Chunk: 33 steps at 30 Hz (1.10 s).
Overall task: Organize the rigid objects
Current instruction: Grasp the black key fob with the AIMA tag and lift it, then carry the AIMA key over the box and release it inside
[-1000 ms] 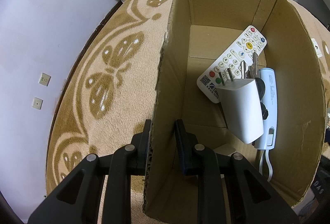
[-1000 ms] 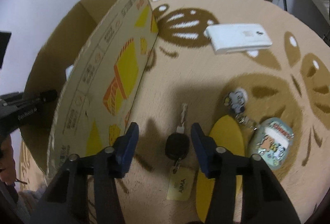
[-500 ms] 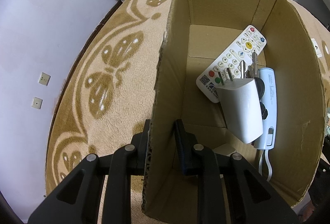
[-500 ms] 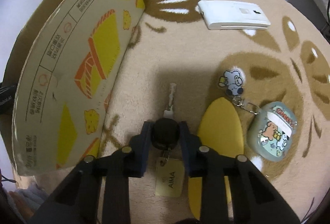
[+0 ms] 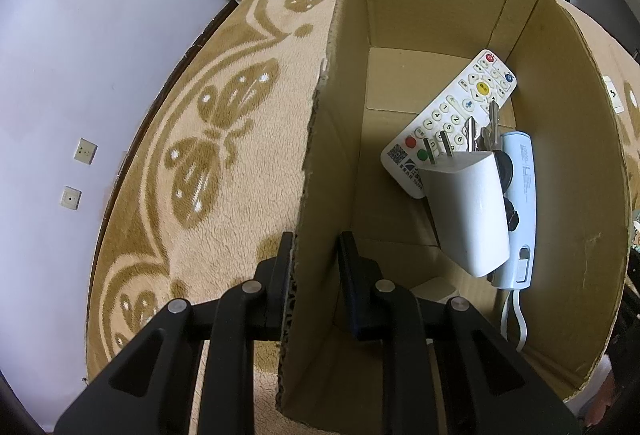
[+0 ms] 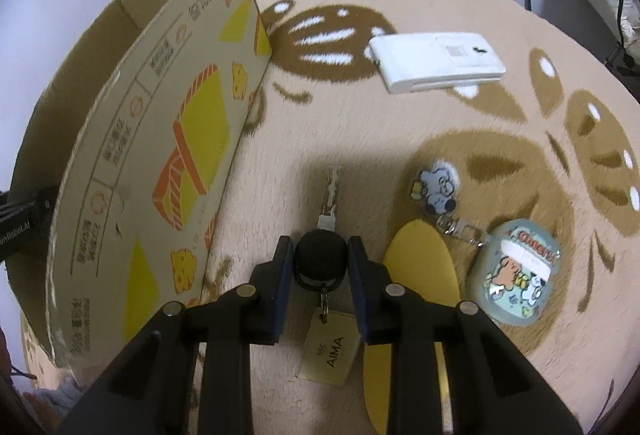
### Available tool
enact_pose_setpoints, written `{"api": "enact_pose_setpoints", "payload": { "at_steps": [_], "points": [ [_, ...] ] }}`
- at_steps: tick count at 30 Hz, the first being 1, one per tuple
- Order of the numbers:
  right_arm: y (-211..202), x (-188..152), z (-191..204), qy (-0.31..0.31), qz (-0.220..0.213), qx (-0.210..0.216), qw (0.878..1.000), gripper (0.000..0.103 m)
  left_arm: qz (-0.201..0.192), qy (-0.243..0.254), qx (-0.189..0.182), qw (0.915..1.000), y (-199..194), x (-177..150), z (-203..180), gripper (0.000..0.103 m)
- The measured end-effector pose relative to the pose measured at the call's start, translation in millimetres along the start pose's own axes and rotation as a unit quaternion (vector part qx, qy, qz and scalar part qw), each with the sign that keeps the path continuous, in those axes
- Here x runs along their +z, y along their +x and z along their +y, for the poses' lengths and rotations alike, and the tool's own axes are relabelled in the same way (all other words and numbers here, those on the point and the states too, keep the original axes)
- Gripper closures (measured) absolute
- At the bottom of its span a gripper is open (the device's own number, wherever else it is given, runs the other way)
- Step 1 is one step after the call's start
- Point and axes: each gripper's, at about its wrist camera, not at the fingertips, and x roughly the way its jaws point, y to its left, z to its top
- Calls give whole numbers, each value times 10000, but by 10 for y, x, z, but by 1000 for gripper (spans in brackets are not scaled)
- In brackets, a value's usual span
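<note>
Below, my left hand-held gripper is pressed together on the near side wall of the cardboard box, one finger outside, one inside. Within the box lie a white remote control, a white plug adapter, and a pale blue device with a cord. My right hand-held gripper pinches the black head of a key, its blade pointing away and a tag marked AIMA hanging toward the camera. On the patterned carpet nearby lie a yellow oval piece, a cartoon keychain case and a white flat device.
</note>
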Motion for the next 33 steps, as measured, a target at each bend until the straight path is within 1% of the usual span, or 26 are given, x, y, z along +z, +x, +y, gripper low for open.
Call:
{"api": "enact_pose_setpoints", "payload": {
  "at_steps": [6,9,11,13,16,20,28,33],
  "points": [
    [-140,69,-90,199,-410,-51,9989,74,3,11,16,10000,0,-1,-6,82],
    [-135,173,-71,372,-515,112,9979,74,7,23,36,10000,1,1,-14,82],
    [-142,213,-46,373,-637,110,9972,74,5,27,37,10000,0,-2,-16,82],
    [-190,230,-39,391,-783,150,9960,74,6,20,30,10000,-1,-2,-18,82],
    [-232,241,-47,514,-889,307,9942,74,7,17,24,10000,-4,-4,-18,82],
    [-353,273,-70,601,-1090,317,9917,74,24,10,13,10000,-1,-6,-20,82],
    [-563,454,-82,639,-1495,300,9862,74,37,19,26,10000,6,3,-24,82],
    [-676,557,-18,539,-1700,313,9835,74,39,20,40,10000,11,1,-23,82]
  ]
}}
